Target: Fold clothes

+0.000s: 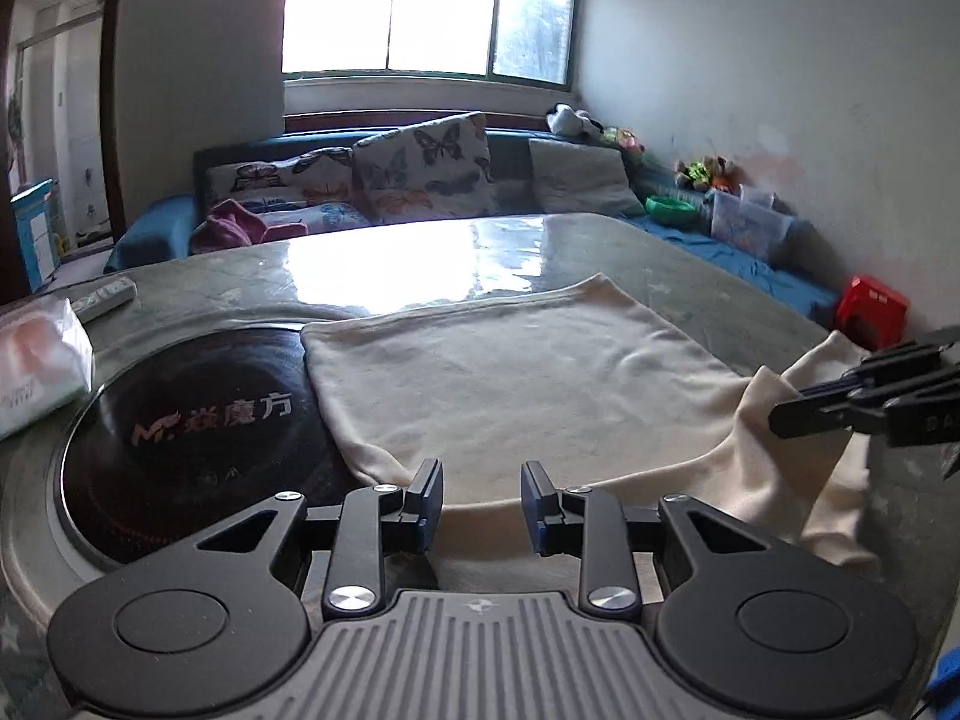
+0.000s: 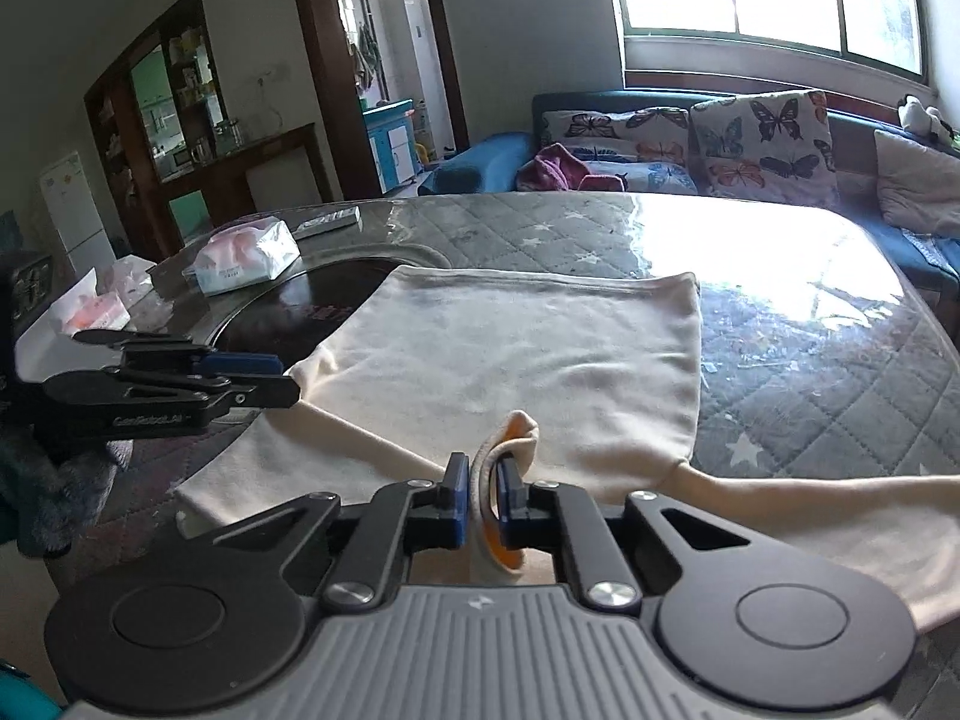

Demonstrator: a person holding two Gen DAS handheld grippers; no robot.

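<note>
The cream cotton garment (image 2: 510,354) lies mostly flat mid-frame on the quilted grey table (image 2: 810,360). The right gripper (image 2: 478,495) pinches its near edge; the left gripper (image 1: 482,495) gapes empty. Folding looks partway.

A plain cream knit garment (image 1: 528,372) shows an orange inner patch (image 2: 503,546). It lies on a grey quilted table cover (image 2: 828,372) dotted with white stars. The round black glass hob (image 1: 192,426) carries pale pink lettering. White cushions (image 1: 420,168) bear dark and orange butterflies. The sofa (image 1: 738,252) is blue.
</note>
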